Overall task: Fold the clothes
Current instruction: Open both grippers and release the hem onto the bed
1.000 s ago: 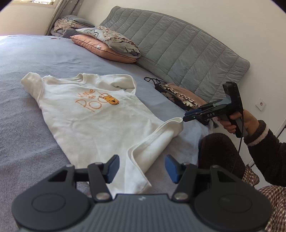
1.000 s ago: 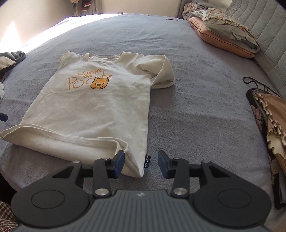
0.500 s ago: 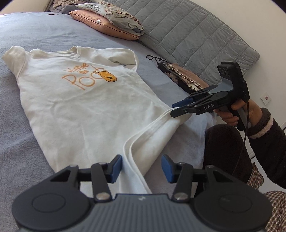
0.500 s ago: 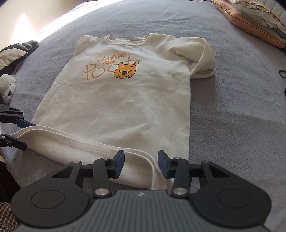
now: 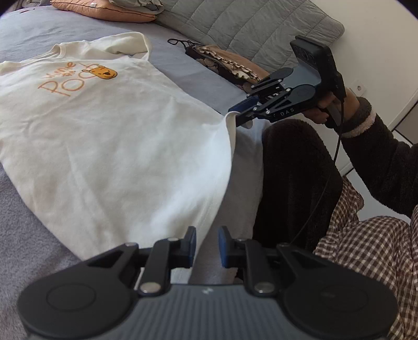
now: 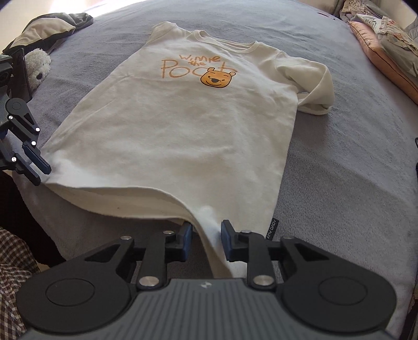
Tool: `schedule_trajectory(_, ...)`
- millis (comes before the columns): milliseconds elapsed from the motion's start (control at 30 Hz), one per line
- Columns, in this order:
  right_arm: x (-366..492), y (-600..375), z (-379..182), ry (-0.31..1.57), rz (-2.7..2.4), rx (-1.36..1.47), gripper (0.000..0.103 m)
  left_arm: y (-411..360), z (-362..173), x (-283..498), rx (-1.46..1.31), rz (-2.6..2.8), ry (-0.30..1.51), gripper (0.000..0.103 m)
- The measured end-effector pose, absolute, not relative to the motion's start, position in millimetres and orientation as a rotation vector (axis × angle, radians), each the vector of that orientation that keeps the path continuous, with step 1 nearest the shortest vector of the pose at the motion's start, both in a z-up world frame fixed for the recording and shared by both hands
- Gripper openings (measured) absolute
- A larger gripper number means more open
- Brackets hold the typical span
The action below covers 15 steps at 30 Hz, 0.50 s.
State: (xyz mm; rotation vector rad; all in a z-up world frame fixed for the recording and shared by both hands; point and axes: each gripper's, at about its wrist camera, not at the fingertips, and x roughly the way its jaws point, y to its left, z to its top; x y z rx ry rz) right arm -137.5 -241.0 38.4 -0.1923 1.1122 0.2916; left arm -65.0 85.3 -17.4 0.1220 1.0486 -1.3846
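Observation:
A cream T-shirt (image 5: 104,125) with an orange "Winnie the Pooh" print lies face up on the grey bed (image 5: 31,230); it also shows in the right wrist view (image 6: 183,125). My left gripper (image 5: 206,247) has the shirt's bottom hem corner between its blue pads, jaws narrowed around the cloth. My right gripper (image 6: 206,242) holds the other hem corner the same way. The right gripper shows in the left wrist view (image 5: 239,113) at the hem corner. The left gripper shows in the right wrist view (image 6: 39,170) at the far hem corner. The hem is lifted off the bed between them.
Pillows (image 5: 104,10) and a grey quilted headboard (image 5: 248,26) lie at the head of the bed. A brown ruffled garment (image 5: 224,65) lies near the bed's edge. A white plush toy (image 6: 36,68) and dark clothes (image 6: 49,23) lie on the far side.
Both grippers moved in onto the hem corners and their jaws narrowed around the cloth. The folded-up hem has been pulled flat and lifted.

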Motion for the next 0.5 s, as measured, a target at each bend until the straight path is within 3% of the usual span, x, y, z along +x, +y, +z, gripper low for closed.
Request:
schedule_trajectory(100,-151.0,-243.2,43.9,1.109,0.311,-0.233,0.027,85.7,-18.5,-69.5,0.16,-1.387,1.045,0.025)
schedule_trajectory(200,-158.2,-252.5,51.5,1.083,0.29,-0.225,0.036,95.1,-11.6,-60.2,0.112,-1.306,1.0,0.047)
schedule_trajectory(267,-156.1,-261.8,55.8,1.062,0.255,-0.198,0.04,103.9,-7.0,-49.5,0.051,-1.228,0.967,0.066)
schedule_trajectory(367,-143.2,-277.4,56.9,1.037,0.184,-0.131,0.043,116.7,-3.1,-31.7,-0.051,-1.09,0.925,0.077)
schedule_trajectory(500,-113.9,-297.3,52.0,0.998,0.083,0.017,0.044,125.8,-3.1,-3.3,-0.165,-0.845,0.882,0.08)
